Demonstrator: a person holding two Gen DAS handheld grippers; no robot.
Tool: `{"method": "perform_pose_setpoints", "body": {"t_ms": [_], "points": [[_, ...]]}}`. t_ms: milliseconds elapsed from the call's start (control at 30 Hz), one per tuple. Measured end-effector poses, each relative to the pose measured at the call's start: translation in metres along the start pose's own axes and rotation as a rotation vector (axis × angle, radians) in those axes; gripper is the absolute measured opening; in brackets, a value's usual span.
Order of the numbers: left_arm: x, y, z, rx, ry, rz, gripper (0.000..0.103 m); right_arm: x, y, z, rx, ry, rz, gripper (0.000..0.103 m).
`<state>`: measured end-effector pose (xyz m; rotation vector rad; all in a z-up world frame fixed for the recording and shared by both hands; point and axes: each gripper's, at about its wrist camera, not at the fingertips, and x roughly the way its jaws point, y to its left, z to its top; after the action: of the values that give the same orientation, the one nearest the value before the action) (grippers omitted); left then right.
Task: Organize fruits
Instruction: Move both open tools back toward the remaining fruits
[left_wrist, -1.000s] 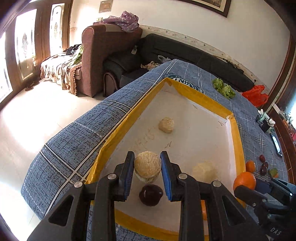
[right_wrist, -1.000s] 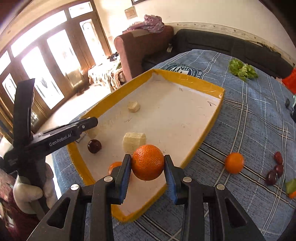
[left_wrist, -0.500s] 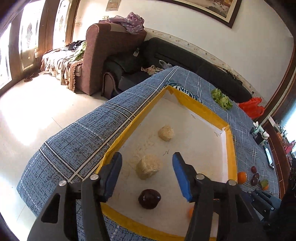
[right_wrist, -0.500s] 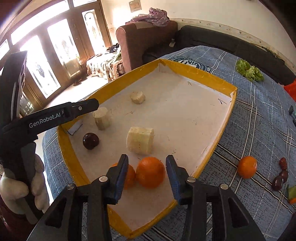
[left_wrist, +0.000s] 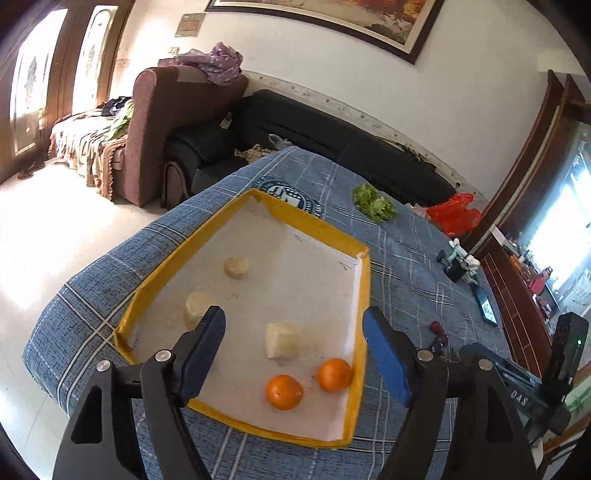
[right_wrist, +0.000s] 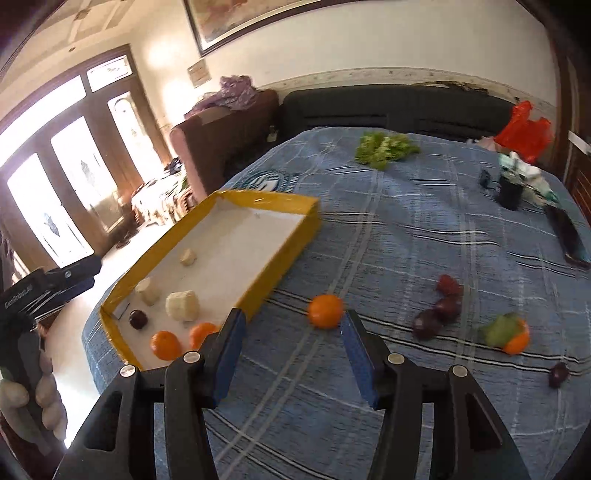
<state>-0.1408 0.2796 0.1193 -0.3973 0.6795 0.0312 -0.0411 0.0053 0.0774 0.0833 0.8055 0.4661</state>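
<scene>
Two oranges (left_wrist: 283, 391) lie in our yellow tray (left_wrist: 364, 295). Our left tool (left_wrist: 295, 354) gapes wide, empty. Our right tool (right_wrist: 291, 354) gapes wide near a third orange (right_wrist: 325, 311) on the desk (right_wrist: 406, 229).

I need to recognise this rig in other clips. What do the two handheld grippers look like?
Both the left gripper and right gripper have black plastic scissor-like arms with silver rivets and blue pads on the fingers. White "GenRobot" lettering marks the left one's body, held in a whitish glove.
</scene>
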Motion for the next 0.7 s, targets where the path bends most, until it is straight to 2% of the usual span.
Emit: {"method": "perform_pose_setpoints", "body": {"t_ms": [133,333,433,700], "points": [[0.007,-0.04,-0.01,0.077,0.03,-0.052,0.078,-0.042,-0.076,-0.008,0.121,-0.057,-0.129,0.061],[0.048,-0.099,-0.037,0.193,0.139,-0.097,0.079,-0.078,-0.18,-0.035,0.312,-0.075,-0.29,0.061],[0.07,-0.121,-0.049,0.25,0.182,-0.098,0.079,-0.073,-0.211,-0.047,0.369,-0.043,-0.312,0.061],[0.127,-0.156,-0.065,0.39,0.24,-0.052,0.079,-0.034,-0.237,-0.059,0.398,0.025,-0.303,0.061]]}}
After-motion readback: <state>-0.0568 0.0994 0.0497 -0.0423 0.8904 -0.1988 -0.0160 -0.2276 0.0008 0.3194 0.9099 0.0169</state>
